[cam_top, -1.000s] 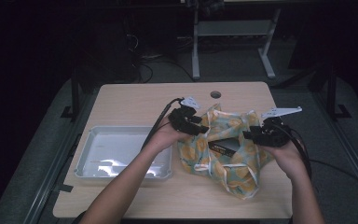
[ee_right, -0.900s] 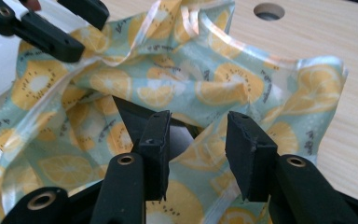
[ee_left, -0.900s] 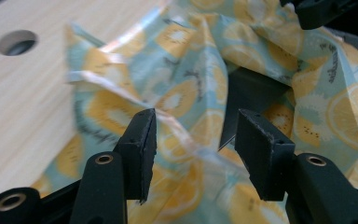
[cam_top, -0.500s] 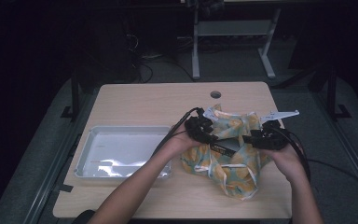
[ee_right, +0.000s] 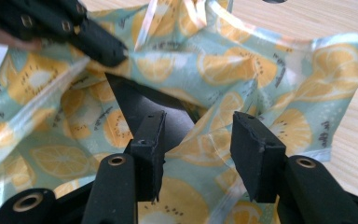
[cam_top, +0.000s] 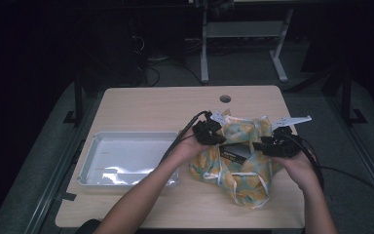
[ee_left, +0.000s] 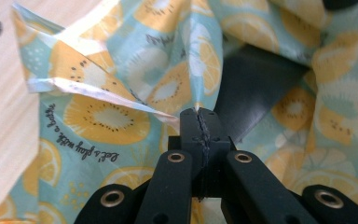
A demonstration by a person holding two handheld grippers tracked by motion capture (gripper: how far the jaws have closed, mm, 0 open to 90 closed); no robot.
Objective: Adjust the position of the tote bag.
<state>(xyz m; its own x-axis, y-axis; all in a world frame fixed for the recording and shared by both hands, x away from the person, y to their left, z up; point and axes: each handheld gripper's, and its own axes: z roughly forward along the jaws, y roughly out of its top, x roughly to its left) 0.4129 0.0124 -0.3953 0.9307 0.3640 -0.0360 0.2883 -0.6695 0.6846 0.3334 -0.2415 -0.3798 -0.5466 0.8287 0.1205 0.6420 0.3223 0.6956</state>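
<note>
- Dark room surrounds a light wooden table at centre frame.
- Left gripper, just right of centre, has just been closing; its jaws now pinch a fold of the fruit-print fabric bag.
- Right gripper, at centre right, has jaws parted, bag cloth between them, pads not pressing.
- Black flat object lies in the bag's mouth between both grippers.
- White tray sits at lower left, beside the bag.
</note>
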